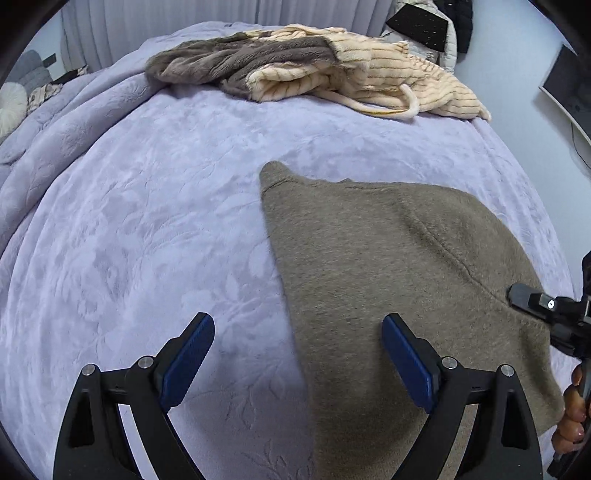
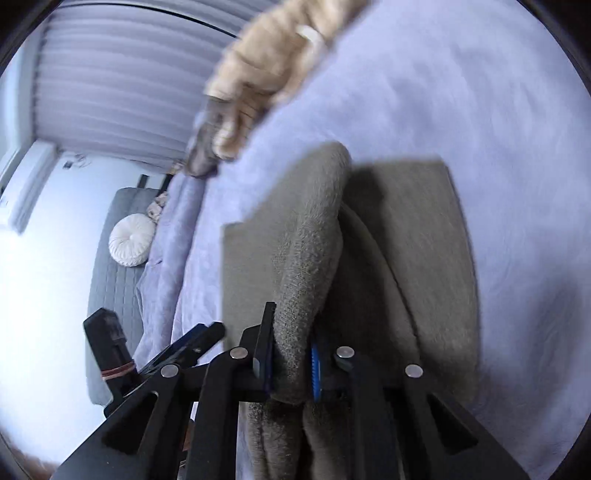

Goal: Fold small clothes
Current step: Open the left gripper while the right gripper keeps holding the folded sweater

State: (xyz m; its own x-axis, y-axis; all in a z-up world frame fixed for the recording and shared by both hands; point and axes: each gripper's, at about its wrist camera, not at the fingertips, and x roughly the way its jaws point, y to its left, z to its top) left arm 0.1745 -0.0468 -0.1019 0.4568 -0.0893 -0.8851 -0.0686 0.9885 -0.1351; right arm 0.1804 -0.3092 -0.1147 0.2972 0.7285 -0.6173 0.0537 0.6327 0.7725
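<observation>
A wide bed under a lavender embossed blanket (image 1: 147, 221) fills the room, with a pleated pale curtain (image 1: 166, 22) hanging just behind its far edge. Beside the bed, a grey quilted bench (image 2: 118, 273) carries a round white cushion (image 2: 131, 240), and a white wall unit (image 2: 31, 184) sits beyond the bench on the light wall, all in cool, even daylight
</observation>
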